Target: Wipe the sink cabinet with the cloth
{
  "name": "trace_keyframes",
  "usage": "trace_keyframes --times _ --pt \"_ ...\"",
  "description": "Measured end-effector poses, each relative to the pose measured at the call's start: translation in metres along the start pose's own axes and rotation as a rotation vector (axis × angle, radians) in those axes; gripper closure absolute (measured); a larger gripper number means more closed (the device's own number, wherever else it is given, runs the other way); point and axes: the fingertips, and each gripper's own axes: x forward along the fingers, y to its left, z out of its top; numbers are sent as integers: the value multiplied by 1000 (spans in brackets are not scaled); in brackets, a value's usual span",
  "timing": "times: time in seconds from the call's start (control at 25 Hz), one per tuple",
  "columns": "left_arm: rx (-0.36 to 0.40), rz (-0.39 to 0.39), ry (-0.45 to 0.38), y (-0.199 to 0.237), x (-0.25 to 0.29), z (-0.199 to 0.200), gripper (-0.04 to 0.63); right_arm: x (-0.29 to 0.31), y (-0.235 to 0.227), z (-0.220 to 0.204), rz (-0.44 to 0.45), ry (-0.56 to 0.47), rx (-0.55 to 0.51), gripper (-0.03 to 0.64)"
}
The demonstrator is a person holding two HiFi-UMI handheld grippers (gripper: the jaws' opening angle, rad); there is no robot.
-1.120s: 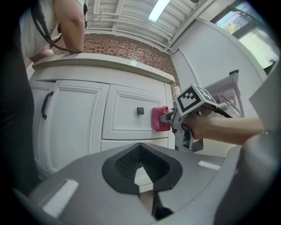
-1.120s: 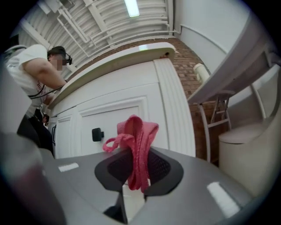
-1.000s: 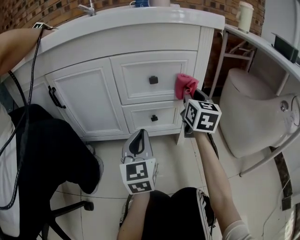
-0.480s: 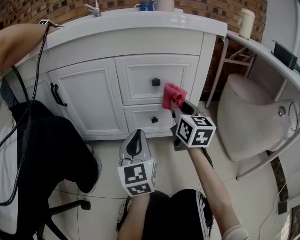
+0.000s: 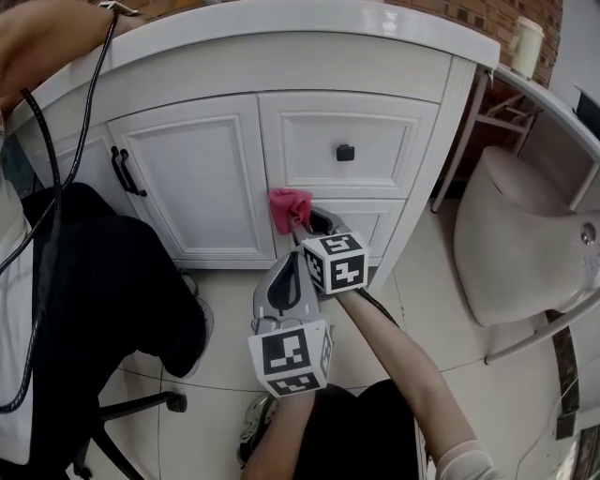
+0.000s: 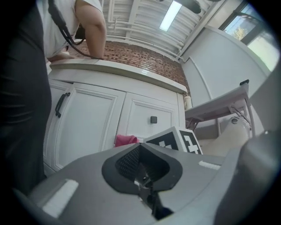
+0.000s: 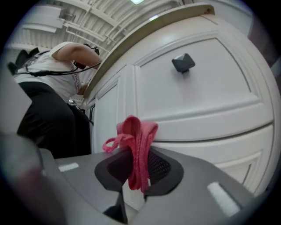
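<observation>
The white sink cabinet (image 5: pixel 202 178) fills the upper head view, with a door at left and two drawers at right. My right gripper (image 5: pixel 302 223) is shut on a pink cloth (image 5: pixel 290 208), which rests against the cabinet front by the lower drawer's left edge. In the right gripper view the cloth (image 7: pixel 137 145) stands bunched between the jaws of the right gripper (image 7: pixel 135 173), just below the upper drawer with its dark knob (image 7: pixel 183 62). My left gripper (image 5: pixel 284 286) hangs lower, over the floor, shut with nothing in it; its jaws (image 6: pixel 142 176) meet in its own view.
Another person in dark trousers (image 5: pixel 103 281) stands at the left, leaning an arm on the countertop (image 5: pixel 281 23), with a black cable (image 5: pixel 52 169) hanging down. A white toilet (image 5: pixel 525 234) is at the right. A black door handle (image 5: pixel 122 173) sits on the cabinet door.
My right gripper has carried the cloth left and down across the drawers, from the upper drawer's right edge to the lower drawer's left edge. The left gripper stayed low.
</observation>
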Motion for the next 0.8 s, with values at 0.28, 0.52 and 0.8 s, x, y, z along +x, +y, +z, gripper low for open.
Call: trace_keyframes --times 0.28,0.52,0.8 --pt "13 -19 32 -5 10 -10 581 -80 -117 0 -251 -65 26 555" --pt "25 -24 38 -9 10 -13 581 -156 -227 -16 -532 -62 119 555" --pt "112 -19 8 13 17 -4 582 -157 -159 -14 -395 -132 174 555"
